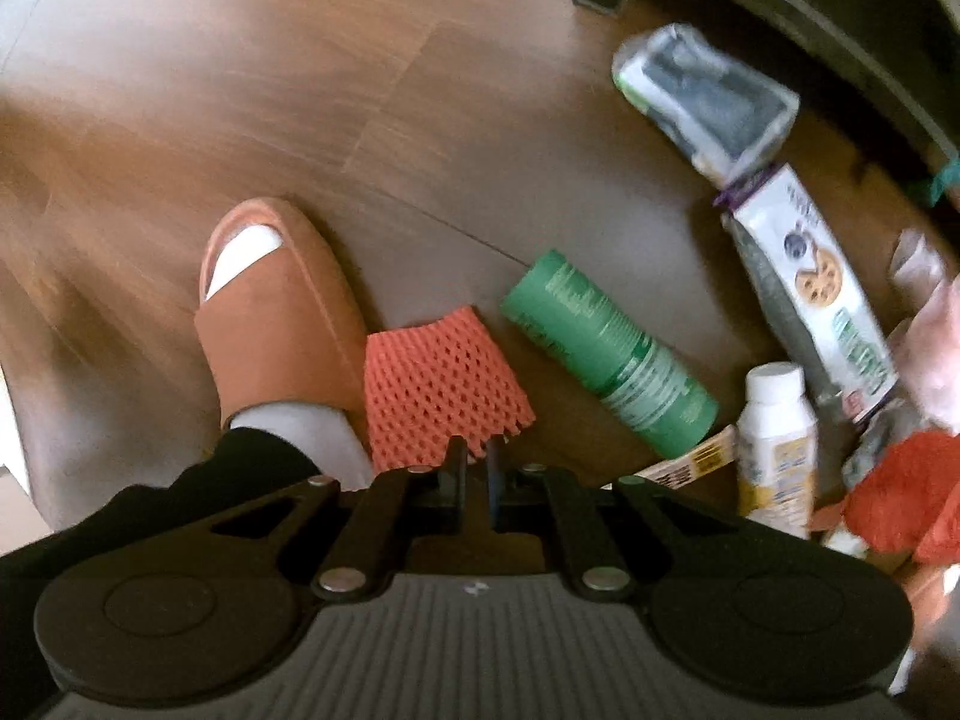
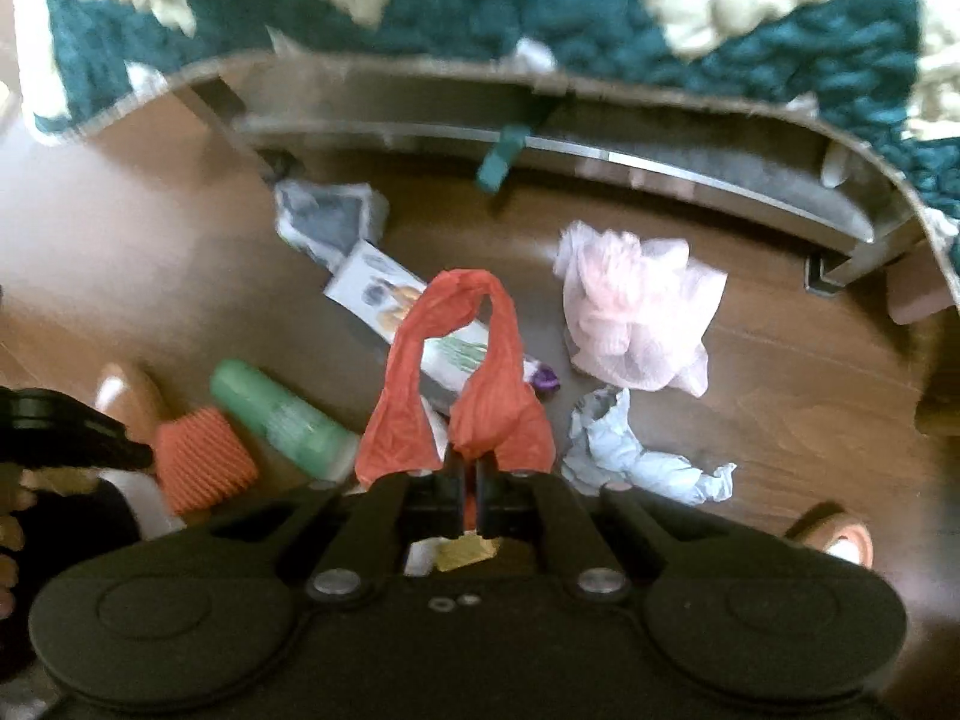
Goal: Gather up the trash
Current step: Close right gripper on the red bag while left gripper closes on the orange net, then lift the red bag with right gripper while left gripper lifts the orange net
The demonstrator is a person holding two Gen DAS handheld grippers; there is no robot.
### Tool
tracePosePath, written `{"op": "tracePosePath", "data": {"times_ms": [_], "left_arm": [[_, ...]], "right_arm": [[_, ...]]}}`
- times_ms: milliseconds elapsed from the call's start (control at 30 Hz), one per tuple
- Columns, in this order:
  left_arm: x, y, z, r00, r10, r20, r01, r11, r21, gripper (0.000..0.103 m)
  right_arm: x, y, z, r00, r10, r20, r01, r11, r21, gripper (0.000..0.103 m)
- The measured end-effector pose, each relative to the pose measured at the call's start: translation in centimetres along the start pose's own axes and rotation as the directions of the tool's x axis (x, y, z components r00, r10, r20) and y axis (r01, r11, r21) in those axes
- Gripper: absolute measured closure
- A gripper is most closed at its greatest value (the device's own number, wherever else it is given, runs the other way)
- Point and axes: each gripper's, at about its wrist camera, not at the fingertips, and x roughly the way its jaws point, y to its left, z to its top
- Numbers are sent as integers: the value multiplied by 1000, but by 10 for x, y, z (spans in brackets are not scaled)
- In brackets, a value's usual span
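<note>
My left gripper is shut on the edge of an orange foam net, which also shows in the right wrist view. My right gripper is shut on a red plastic bag by its handles; the bag shows at the right edge of the left wrist view. Trash lies on the wooden floor: a green tube, a white cookie packet, a clear wrapper, a small white bottle, a pink plastic bag and crumpled white paper.
My foot in an orange slipper stands beside the net. The other slipper is at the right. A low metal-framed bench with a teal and cream quilt borders the far side.
</note>
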Motion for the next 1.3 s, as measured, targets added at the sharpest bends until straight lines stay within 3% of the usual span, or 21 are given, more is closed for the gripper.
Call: {"op": "tracePosePath", "data": {"times_ms": [133, 267, 300, 367, 400, 433, 500, 733, 867, 1000, 1100, 1167, 1267, 1300], "left_arm": [[12, 17, 5, 999, -50, -9, 49, 994, -94, 97], [27, 25, 15, 997, -68, -40, 60, 985, -160, 93], [30, 25, 18, 997, -59, -43, 52, 986, -156, 88], [39, 25, 21, 998, -37, -54, 29, 988, -150, 66], [44, 24, 23, 998, -25, -58, 16, 988, -153, 42], [48, 24, 24, 998, -15, -55, 6, 987, -159, 28], [59, 23, 26, 999, -2, -47, -6, 986, -167, 24], [107, 12, 23, 987, 72, -141, -86, 991, -102, 24], [122, 4, 25, 986, 93, -140, -102, 993, -59, 24], [129, -4, 25, 985, 110, -133, -117, 992, -44, 14], [131, -8, 24, 984, 127, -128, -132, 991, -35, 14], [131, -8, 23, 983, 135, -123, -141, 989, -38, 19], [126, -10, 19, 973, 198, -118, -203, 979, -34, 44], [125, -11, 18, 969, 218, -115, -223, 974, -33, 56]], "right_arm": [[-8, -3, -3, 999, 18, 36, -19, 1000, 6, 101], [8, -12, -4, 1000, 16, 6, -16, 999, 31, 101], [13, -14, -3, 1000, 20, -2, -20, 999, 37, 101], [21, -17, -1, 999, 32, -15, -31, 998, 49, 101], [26, -18, 1, 999, 37, -21, -36, 998, 56, 101], [29, -20, 2, 999, 43, -24, -42, 997, 64, 101], [36, -24, 3, 998, 55, -35, -52, 995, 88, 101], [51, -30, 1, 996, 55, -74, -46, 991, 122, 101], [56, -32, -1, 995, 55, -88, -43, 990, 134, 101], [60, -29, -2, 993, 52, -102, -39, 991, 126, 101], [65, -28, -3, 992, 46, -115, -32, 992, 119, 102], [68, -27, -4, 992, 41, -120, -28, 993, 113, 102], [72, -27, -4, 992, 37, -123, -23, 994, 111, 102], [73, -27, -4, 992, 36, -122, -22, 994, 111, 102]]}}
